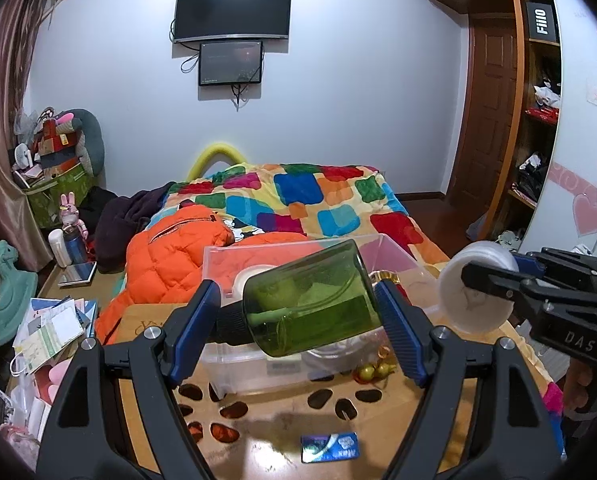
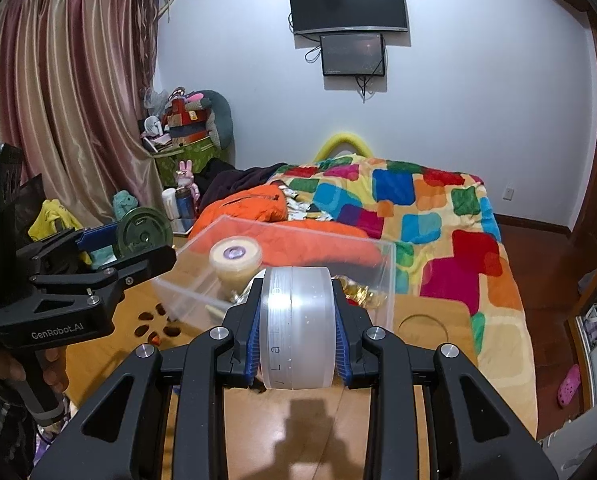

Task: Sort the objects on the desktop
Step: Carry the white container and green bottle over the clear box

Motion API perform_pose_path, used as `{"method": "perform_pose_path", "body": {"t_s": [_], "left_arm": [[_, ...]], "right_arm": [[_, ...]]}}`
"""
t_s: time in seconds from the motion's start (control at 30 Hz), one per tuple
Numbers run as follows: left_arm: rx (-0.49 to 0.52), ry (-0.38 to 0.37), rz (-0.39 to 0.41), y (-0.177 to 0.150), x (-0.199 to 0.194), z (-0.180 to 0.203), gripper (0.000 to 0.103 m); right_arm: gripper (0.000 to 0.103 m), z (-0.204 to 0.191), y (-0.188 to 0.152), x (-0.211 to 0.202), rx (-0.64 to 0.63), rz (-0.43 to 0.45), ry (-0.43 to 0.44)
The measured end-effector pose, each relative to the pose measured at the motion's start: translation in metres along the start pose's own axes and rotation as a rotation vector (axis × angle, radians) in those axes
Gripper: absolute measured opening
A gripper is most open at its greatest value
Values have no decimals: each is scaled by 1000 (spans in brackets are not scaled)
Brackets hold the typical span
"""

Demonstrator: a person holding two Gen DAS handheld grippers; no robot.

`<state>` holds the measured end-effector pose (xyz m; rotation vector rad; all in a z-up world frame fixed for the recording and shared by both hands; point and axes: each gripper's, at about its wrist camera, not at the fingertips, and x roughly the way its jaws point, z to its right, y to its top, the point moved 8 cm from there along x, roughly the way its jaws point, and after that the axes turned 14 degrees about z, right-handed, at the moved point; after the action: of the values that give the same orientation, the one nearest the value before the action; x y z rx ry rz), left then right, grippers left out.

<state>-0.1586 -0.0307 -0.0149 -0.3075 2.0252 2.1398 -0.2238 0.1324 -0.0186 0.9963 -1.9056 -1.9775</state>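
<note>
left wrist view: the left gripper (image 1: 298, 312) is clenched on a green jar (image 1: 312, 302), one blue pad on its dark cap end, the other on its base, so the jar lies on its side between the jaws, slightly tilted. it hangs in the air just in front of the clear bin (image 1: 234, 272), above the wooden table (image 1: 266, 448). the right gripper (image 1: 474, 280) shows at the right edge, near the bin's right side, gripping a white tub (image 1: 472, 294) whose round face is turned this way. a blue card (image 1: 329, 447) lies flat on the table on the near side of the bin, well apart from both jaws. small gold ornaments (image 1: 372, 372) sit against the bin's near wall.

right wrist view: the right gripper (image 2: 298, 328) grasps the white tub (image 2: 298, 324) across its flat ends, pads pressed tight, just in front of the bin (image 2: 390, 276). a tape roll (image 2: 235, 261) already rests inside the bin at its left. the left gripper (image 2: 142, 240) is off to the bin's left with the jar (image 2: 144, 232) end-on.

judged from this, the step in hand is the carry: both things are lifted and face the bin, neither yet over its rim. the next move seems to call for bringing each one over the open top, lowering it clear of the wall and the tape roll, then loosening the jaws. the jar looks like glass and may roll when freed, so a low, gentle drop would suit. the card is left to sort.
</note>
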Motion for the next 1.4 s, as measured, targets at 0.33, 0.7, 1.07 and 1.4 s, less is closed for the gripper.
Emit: {"method": "perform_pose_path", "body": {"t_s": [0.33,0.7,1.07,1.4], "left_arm": [[-32,-7,-27,1,23,-11,79],[-32,5,-65,-12,42,-19,79],[-43,4,-106,-28,58,-24,79],[-40,-7,-138,-41,71,-22,79]], "right_arm": [[27,21,18,27,4,8,-29],[27,26,9,61,14,-27,-29],[27,33,-13,83,29,-84,-34],[27,30,-28,95,29,-118,-24]]}}
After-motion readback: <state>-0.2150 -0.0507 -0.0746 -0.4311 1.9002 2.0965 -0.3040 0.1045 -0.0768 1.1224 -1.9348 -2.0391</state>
